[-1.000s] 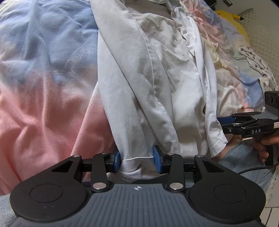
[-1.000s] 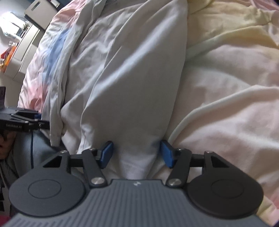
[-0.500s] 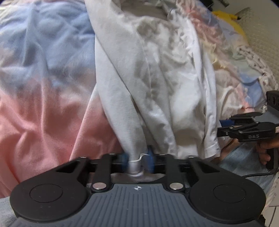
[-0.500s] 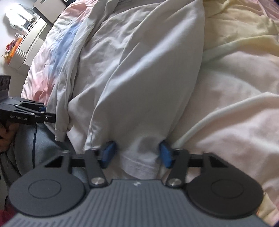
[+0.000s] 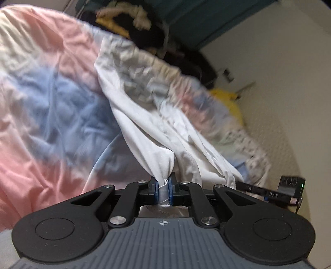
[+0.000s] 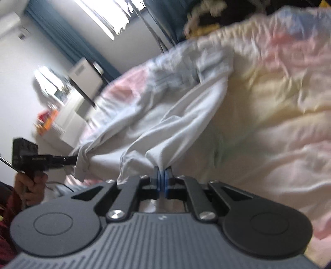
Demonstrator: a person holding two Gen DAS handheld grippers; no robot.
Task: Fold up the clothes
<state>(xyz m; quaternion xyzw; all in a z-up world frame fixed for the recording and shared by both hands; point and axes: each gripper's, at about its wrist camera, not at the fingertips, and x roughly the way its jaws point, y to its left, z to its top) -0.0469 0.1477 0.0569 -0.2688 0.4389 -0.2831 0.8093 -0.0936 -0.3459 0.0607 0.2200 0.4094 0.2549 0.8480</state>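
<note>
A white garment (image 5: 144, 115) lies crumpled along a pastel pink and blue quilt (image 5: 41, 103). My left gripper (image 5: 163, 190) has its blue pads pressed on a bunched bit of the garment's near hem, its jaws still closing a little. In the right wrist view the same garment (image 6: 182, 115) stretches away over the quilt (image 6: 269, 103), and my right gripper (image 6: 162, 182) is shut on another part of the hem. Both pinched corners hang lifted off the bed. The left gripper (image 6: 72, 159) shows at the left, gripping the cloth's other corner.
A pile of dark and yellow clothes (image 5: 144, 31) sits at the bed's far end, beside a yellow item (image 5: 227, 99). A cream wall (image 5: 269, 62) runs along the right. A white cabinet (image 6: 82, 78) and a bright window (image 6: 107, 18) stand beyond. A person's hand (image 6: 31, 184) holds the left gripper.
Both grippers went from open around the hem to shut on it, then rose and tilted up, lifting the garment's near edge off the bed.
</note>
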